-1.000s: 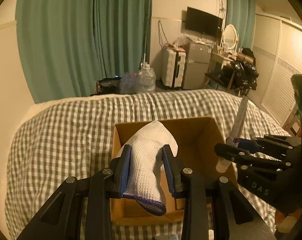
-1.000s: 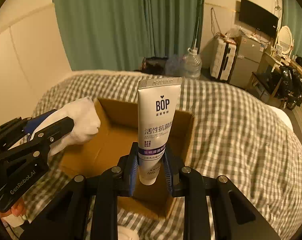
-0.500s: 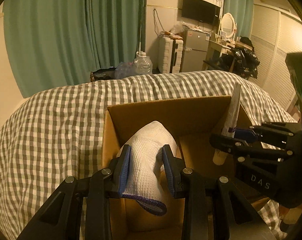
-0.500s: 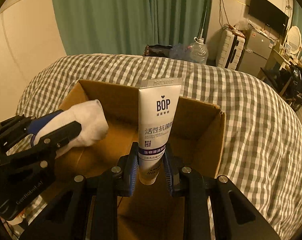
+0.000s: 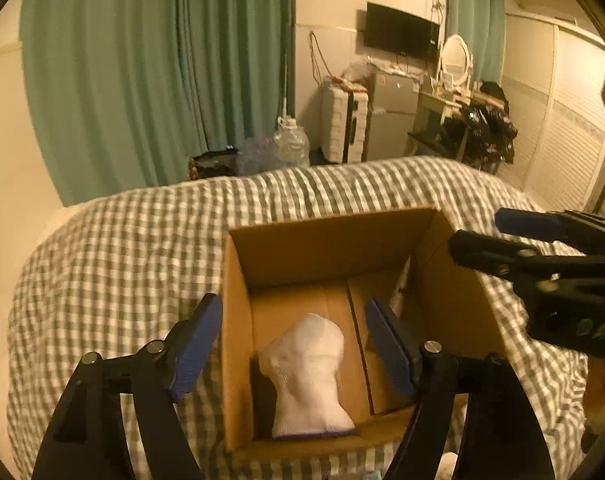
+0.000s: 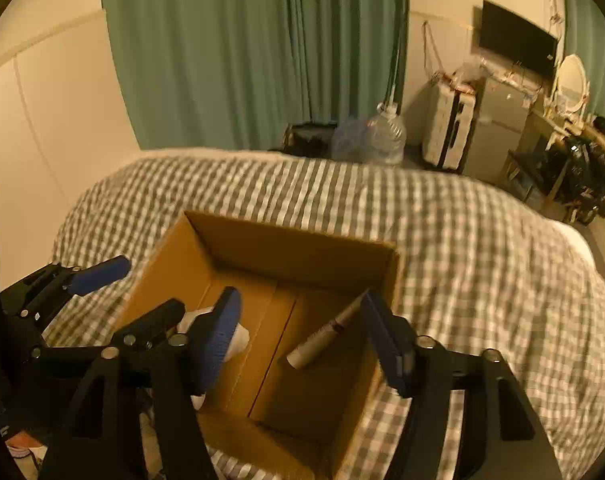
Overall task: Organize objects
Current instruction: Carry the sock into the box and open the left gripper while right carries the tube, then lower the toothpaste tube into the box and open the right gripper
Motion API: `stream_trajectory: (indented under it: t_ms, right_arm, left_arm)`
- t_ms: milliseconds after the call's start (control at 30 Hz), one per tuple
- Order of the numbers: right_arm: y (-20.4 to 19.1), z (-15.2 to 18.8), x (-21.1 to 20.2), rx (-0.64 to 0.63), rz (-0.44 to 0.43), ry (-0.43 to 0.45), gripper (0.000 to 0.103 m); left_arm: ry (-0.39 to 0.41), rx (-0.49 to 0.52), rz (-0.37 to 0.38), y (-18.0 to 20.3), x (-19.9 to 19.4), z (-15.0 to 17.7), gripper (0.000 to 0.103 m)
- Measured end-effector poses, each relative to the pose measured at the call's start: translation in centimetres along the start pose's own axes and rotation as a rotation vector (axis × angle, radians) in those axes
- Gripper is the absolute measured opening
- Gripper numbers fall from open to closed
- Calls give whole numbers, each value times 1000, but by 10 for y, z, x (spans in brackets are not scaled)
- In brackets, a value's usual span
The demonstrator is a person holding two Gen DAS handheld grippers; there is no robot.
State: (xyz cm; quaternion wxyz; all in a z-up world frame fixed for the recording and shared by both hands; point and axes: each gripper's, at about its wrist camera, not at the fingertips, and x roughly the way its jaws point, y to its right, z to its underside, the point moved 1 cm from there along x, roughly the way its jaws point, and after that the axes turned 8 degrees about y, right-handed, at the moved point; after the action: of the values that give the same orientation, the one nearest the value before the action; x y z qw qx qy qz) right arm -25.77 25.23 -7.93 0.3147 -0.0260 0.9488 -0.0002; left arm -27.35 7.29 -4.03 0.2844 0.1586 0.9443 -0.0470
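An open cardboard box (image 5: pixel 326 240) (image 6: pixel 294 240) sits on the checked bed. A white sock (image 5: pixel 308 376) lies on the box floor at the left; part of it shows in the right wrist view (image 6: pixel 238 338). A white toothpaste tube (image 6: pixel 326 336) leans against the box's right wall; a sliver of it shows in the left wrist view (image 5: pixel 402 284). My left gripper (image 5: pixel 292 346) is open and empty above the sock. My right gripper (image 6: pixel 302 340) is open and empty above the tube. Each gripper also shows in the other view, the right gripper (image 5: pixel 502 236) and the left gripper (image 6: pixel 142 292).
The green-and-white checked bedspread (image 5: pixel 122 264) surrounds the box. Beyond the bed stand green curtains (image 5: pixel 142 60), a water jug (image 5: pixel 290 146), a white suitcase (image 5: pixel 344 124) and a cluttered desk (image 5: pixel 454 112). A cream wall (image 6: pixel 42 120) is at the left.
Both grippers opened over the box. The sock dropped onto the box floor and the toothpaste tube fell against the right wall. Both grippers have pulled up and back a little.
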Motion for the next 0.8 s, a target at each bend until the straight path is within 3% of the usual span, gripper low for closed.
stream_trajectory:
  t_ms: [133, 267, 400, 500, 800]
  right_arm:
    - [-2, -8, -36, 5, 10, 49, 74]
    - [-5, -15, -75, -8, 35, 99, 81]
    - [-13, -16, -112, -20, 42, 131, 82]
    - [-22, -14, -142, -44, 45, 159, 88]
    - [-43, 11, -206, -101, 63, 216, 91]
  left_arm:
    - [38, 9, -29, -1, -33, -7, 87]
    - [76, 13, -42, 0, -72, -14, 89]
    - [104, -1, -62, -2, -108, -18, 96]
    - [125, -14, -66, -3, -134, -20, 97]
    - [151, -37, -92, -8, -185, -2, 99]
